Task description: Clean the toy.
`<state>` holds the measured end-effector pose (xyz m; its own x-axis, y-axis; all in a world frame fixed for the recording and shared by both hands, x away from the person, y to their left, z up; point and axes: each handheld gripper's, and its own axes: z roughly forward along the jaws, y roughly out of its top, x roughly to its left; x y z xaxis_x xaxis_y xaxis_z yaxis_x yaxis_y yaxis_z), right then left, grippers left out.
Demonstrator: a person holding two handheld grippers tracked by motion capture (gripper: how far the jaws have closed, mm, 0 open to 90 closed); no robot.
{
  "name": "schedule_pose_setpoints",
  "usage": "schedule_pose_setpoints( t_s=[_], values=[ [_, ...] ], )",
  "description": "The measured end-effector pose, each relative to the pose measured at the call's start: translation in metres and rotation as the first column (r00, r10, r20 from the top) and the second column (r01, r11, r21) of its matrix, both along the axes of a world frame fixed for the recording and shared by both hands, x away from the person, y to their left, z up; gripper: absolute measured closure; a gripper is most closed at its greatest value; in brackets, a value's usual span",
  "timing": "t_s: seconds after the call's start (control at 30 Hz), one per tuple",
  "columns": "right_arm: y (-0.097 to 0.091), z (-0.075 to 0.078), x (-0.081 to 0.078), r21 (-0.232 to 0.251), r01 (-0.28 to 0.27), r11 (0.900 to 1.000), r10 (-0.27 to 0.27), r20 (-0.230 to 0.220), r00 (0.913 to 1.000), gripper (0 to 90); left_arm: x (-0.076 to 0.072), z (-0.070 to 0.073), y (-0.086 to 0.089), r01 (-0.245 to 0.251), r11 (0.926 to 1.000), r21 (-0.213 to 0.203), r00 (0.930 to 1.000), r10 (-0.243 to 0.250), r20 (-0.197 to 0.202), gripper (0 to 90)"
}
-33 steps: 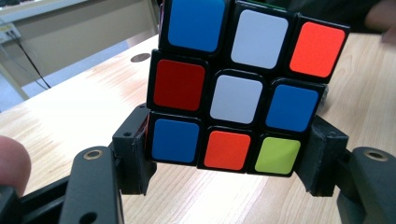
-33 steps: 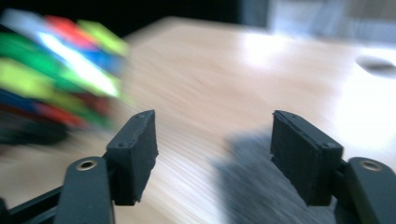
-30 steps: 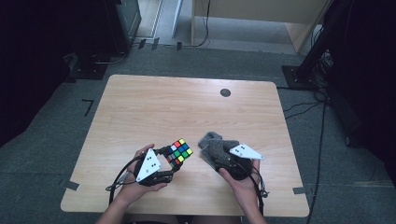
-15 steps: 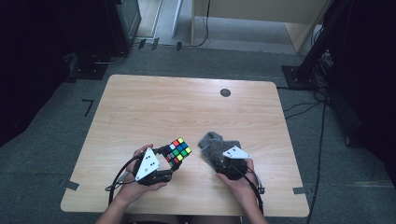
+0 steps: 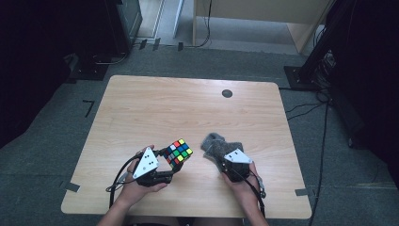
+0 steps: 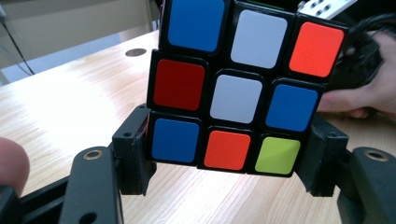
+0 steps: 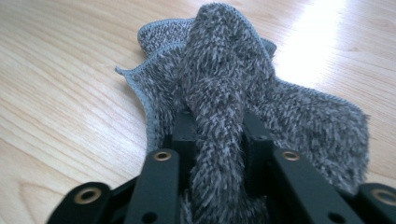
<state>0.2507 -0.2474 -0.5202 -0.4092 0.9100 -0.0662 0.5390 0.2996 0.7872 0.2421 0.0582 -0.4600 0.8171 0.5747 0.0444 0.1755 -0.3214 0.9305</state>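
A scrambled Rubik's cube (image 5: 178, 153) (image 6: 236, 88) hangs just above the wooden table (image 5: 188, 108) near its front edge. My left gripper (image 5: 170, 159) (image 6: 229, 161) is shut on it, one pad on each side of its bottom layer. To its right lies a crumpled grey fuzzy cloth (image 5: 217, 145) (image 7: 224, 70). My right gripper (image 5: 227, 161) (image 7: 217, 135) has just been closing and now pinches a raised fold of the cloth between its jaws. The rest of the cloth lies spread on the table beyond the jaws.
A small black round disc (image 5: 227, 93) sits in the tabletop near the far edge. Dark equipment and cables stand on the grey floor around the table, with a wooden cabinet (image 5: 263, 19) at the back.
My right gripper has sunk onto the cloth and closed on a fold of it. The left gripper with the cube has stayed in place.
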Motion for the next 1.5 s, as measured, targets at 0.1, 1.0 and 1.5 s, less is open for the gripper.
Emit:
schedule_pose_setpoints(
  t_s=[0.1, 1.0, 1.5],
  values=[
    [-0.002, 0.008, -0.004, 0.081, -0.006, 0.9967, 0.006, -0.002, 1.0, 76.4, 0.003, -0.002, 0.0, 0.002, 1.0, 0.006, 0.9996, -0.002, -0.027, 33.3],
    [0.05, 0.102, -0.063, 0.237, -0.329, 0.914, 0.262, 0.274, 0.9254, 74.9, -0.009, 0.0, -0.025, 0.064, 0.9865, 0.15, 0.9979, -0.064, -0.01, 33.5],
    [0.1, 0.096, -0.088, -0.283, -0.389, 0.8767, 0.468, 0.311, 0.8272, 73.9, -0.013, 0.008, -0.047, -0.04, 0.9207, 0.388, 0.9981, 0.055, -0.027, 33.4]
  ],
)
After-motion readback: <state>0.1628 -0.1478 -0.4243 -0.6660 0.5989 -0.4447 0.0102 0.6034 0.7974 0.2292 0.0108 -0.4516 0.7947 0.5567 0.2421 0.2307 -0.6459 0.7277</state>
